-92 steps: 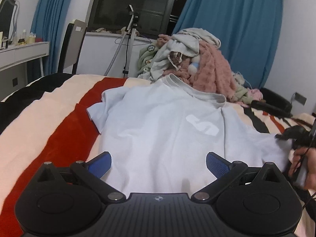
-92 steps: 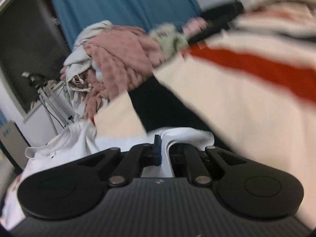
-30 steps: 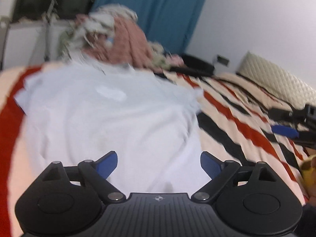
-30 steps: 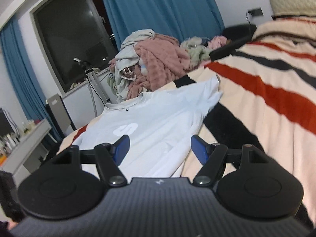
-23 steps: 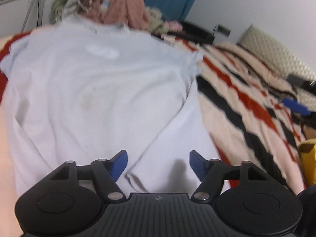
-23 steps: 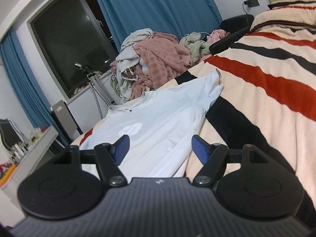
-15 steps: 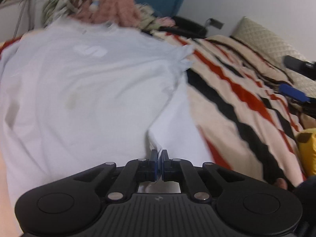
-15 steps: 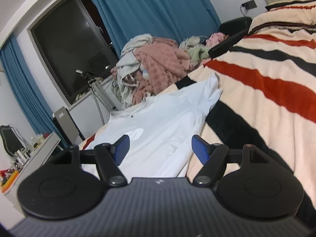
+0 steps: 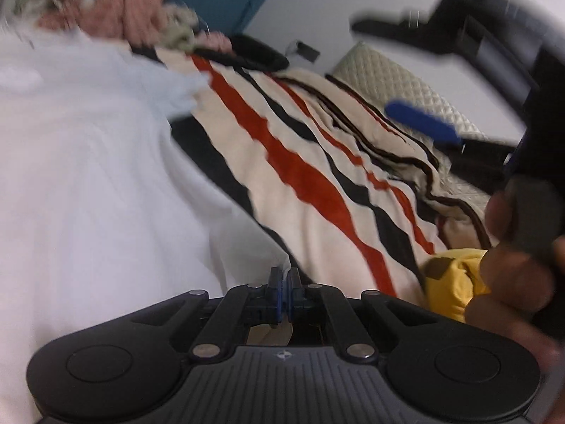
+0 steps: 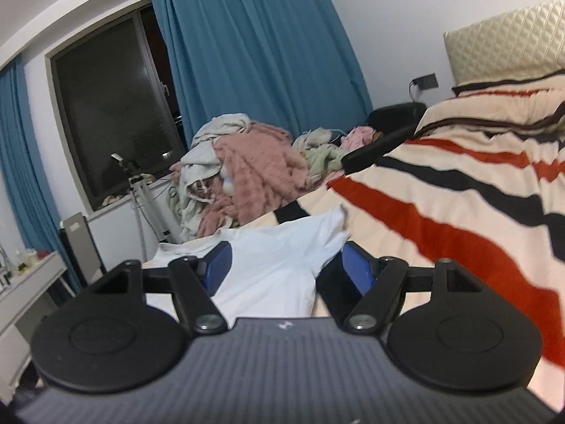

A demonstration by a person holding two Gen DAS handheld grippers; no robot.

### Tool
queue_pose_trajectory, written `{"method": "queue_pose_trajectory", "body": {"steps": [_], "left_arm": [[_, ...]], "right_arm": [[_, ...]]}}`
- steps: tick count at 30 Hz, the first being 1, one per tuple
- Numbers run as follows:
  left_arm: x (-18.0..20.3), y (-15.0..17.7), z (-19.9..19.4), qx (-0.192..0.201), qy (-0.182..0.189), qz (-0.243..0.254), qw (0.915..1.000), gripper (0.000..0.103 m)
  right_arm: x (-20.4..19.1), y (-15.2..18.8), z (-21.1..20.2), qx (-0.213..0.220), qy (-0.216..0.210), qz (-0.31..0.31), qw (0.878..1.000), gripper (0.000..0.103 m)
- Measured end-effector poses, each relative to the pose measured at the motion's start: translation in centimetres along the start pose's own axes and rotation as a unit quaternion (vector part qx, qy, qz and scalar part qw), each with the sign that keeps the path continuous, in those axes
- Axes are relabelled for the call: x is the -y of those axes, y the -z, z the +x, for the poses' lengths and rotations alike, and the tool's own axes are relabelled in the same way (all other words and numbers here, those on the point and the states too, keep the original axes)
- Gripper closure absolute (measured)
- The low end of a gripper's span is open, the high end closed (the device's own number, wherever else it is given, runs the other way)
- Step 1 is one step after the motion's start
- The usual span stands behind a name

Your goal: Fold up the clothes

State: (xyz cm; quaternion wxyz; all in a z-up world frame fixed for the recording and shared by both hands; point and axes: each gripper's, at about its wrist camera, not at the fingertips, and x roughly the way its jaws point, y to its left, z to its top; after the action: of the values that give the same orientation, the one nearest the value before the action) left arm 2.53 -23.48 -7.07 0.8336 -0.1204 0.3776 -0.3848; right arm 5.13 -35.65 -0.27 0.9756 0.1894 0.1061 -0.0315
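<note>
A: Bedroom, blue curtains [image 10: 261,53] behind; surface is a bed under a cream blanket with red and black stripes [image 9: 317,176]. What has changed?

B: Left gripper [image 9: 284,291]: a second ago its blue pads stood wide apart over the cloth; now they are pressed together on the near edge of the pale blue-white cotton T-shirt [image 9: 88,176], and the view has swung right, across the blanket. Right gripper [image 10: 284,265]: jaws spread as before, nothing between them.

A: Meaning for the task?

B: Probably a side fold has begun, with the hem corner caught and being carried.

A: Condition of the shirt?

B: Lying mostly flat, ahead and to the left of the left gripper; one sleeve juts toward the stripes. Blur hides creases. From the right gripper it lies just ahead, below a heap of pink and grey laundry [image 10: 243,173].
</note>
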Motion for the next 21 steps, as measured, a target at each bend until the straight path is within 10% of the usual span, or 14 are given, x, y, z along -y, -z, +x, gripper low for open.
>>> {"method": "queue_pose_trajectory", "body": {"steps": [7, 14, 21], "left_arm": [[0.0, 0.7, 3.9, -0.026, 0.010, -0.018, 0.9994, 0.093], [-0.3, -0.7, 0.3, 0.005, -0.057, 0.055, 0.9969, 0.022], [-3.6, -2.6, -6.3, 0.043, -0.142, 0.082, 0.9856, 0.009]], "right_arm": [[1.8, 0.0, 0.9, -0.020, 0.005, -0.010, 1.000, 0.031], [1.8, 0.5, 1.4, -0.031, -0.010, 0.000, 0.999, 0.031], [1.1, 1.0, 1.3, -0.033, -0.013, -0.004, 0.999, 0.031]]}}
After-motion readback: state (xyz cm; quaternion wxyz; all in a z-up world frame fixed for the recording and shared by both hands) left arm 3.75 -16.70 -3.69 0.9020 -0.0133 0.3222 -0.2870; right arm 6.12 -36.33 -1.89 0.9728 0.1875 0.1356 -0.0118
